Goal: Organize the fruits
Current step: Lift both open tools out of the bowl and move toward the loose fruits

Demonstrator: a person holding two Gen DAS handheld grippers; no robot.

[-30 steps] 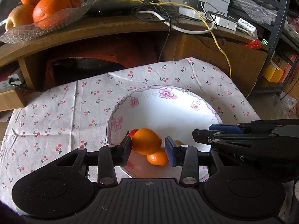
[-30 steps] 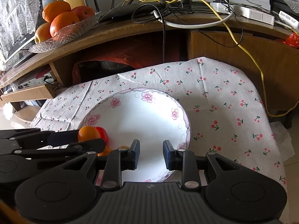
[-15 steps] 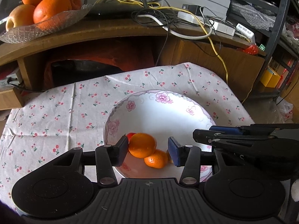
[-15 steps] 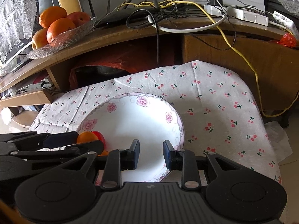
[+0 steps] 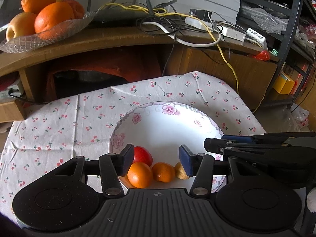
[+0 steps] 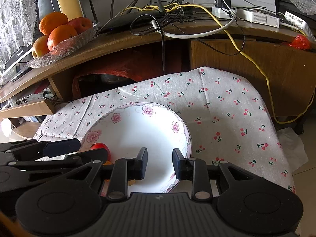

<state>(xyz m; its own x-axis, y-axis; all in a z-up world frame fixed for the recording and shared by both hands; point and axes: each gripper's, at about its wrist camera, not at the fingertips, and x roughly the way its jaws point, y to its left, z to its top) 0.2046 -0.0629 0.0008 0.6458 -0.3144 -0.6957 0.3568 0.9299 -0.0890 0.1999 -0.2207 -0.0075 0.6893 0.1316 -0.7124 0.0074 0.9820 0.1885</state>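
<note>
A white plate with a pink flower rim sits on the cherry-print cloth. At its near edge lie a red fruit, an orange, a smaller orange and a yellowish fruit. Just above them my left gripper hangs open, gripping nothing. My right gripper is open and empty over the plate's near right part. In the right wrist view, only the red fruit shows clearly, beside the left gripper. The right gripper reaches in from the right in the left wrist view.
A glass dish with oranges and an apple stands on the wooden shelf behind the table. A router and tangled cables lie on that shelf. A metal rack stands at the right. The cloth covers the table left of the plate.
My left gripper has opened and let go of the orange, which now lies on the plate with the other fruit. Both grippers have drawn back from the plate.
</note>
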